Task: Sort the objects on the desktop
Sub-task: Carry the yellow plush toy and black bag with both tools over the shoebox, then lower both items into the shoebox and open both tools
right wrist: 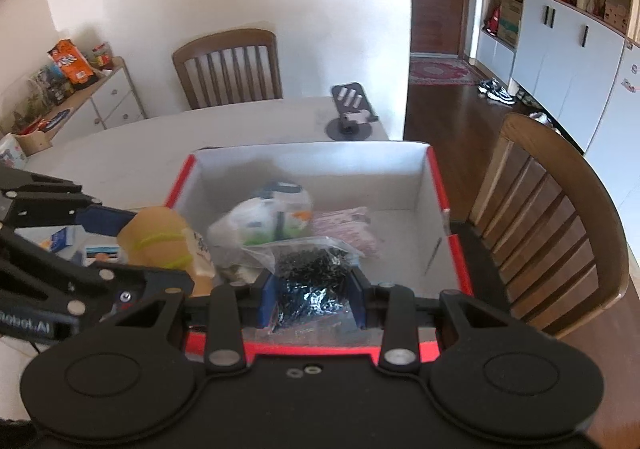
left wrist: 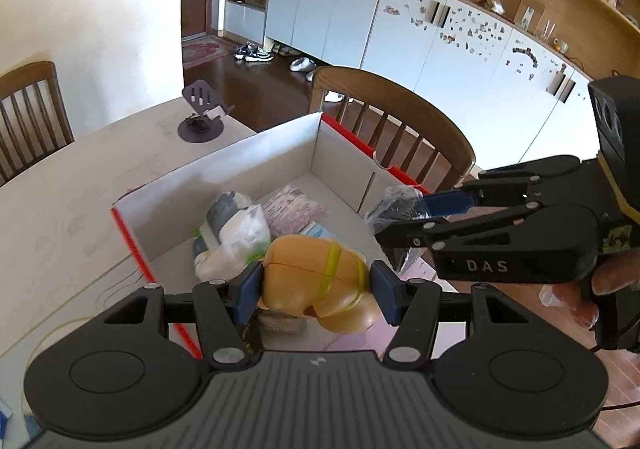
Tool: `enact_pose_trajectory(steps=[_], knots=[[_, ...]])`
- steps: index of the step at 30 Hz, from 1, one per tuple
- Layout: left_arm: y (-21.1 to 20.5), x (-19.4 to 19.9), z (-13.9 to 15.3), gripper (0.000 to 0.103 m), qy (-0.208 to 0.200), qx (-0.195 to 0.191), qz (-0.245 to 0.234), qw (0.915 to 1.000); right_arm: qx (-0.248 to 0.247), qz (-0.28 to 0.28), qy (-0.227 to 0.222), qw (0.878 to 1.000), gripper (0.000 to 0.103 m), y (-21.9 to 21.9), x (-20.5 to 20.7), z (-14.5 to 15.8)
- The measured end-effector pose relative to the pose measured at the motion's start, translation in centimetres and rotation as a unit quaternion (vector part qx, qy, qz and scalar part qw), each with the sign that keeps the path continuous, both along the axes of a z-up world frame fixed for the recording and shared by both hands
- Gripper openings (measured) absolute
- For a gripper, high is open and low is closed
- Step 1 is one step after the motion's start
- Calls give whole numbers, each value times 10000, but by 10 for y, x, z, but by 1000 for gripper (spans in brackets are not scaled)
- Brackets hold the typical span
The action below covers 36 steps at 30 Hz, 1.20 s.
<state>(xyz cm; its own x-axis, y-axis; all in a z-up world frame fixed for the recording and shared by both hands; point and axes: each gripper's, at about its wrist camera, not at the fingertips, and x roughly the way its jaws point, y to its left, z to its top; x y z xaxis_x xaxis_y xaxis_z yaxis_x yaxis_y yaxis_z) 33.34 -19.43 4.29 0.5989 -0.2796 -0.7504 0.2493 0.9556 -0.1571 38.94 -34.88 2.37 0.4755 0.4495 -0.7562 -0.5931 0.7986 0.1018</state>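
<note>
My left gripper (left wrist: 316,291) is shut on a tan rounded object with yellow-green bands (left wrist: 316,281), held above the near end of an open white box with red edges (left wrist: 256,157). It also shows in the right wrist view (right wrist: 160,241). My right gripper (right wrist: 312,299) is shut on a clear bag of small black parts (right wrist: 308,273), held over the box's near edge (right wrist: 320,349). In the left wrist view the right gripper (left wrist: 394,215) comes in from the right with the bag (left wrist: 396,205). Inside the box lie a white and green plastic-wrapped bundle (right wrist: 272,221) and a pink patterned packet (right wrist: 348,229).
A dark phone stand (left wrist: 202,117) stands on the pale table beyond the box. Wooden chairs stand at the table's right (right wrist: 560,229) and far side (right wrist: 228,65). Small blue and white packets (right wrist: 64,241) lie on the table left of the box.
</note>
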Motion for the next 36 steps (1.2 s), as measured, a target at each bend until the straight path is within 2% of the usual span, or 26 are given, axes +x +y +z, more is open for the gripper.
enact_pose_trajectory(steps=[8,20,36], knots=[[-9,34,-22,57,342,26,59,9994,-22,-149,370,9992,36,-5,37,-21],[-20,66,-52,57,813,138,-118,9965,-554,32,696,9960,36,19,70,-53],[-24,83,-85,57,1233,368,-99,9916,-835,194,897,9923,36,26,78,-79]])
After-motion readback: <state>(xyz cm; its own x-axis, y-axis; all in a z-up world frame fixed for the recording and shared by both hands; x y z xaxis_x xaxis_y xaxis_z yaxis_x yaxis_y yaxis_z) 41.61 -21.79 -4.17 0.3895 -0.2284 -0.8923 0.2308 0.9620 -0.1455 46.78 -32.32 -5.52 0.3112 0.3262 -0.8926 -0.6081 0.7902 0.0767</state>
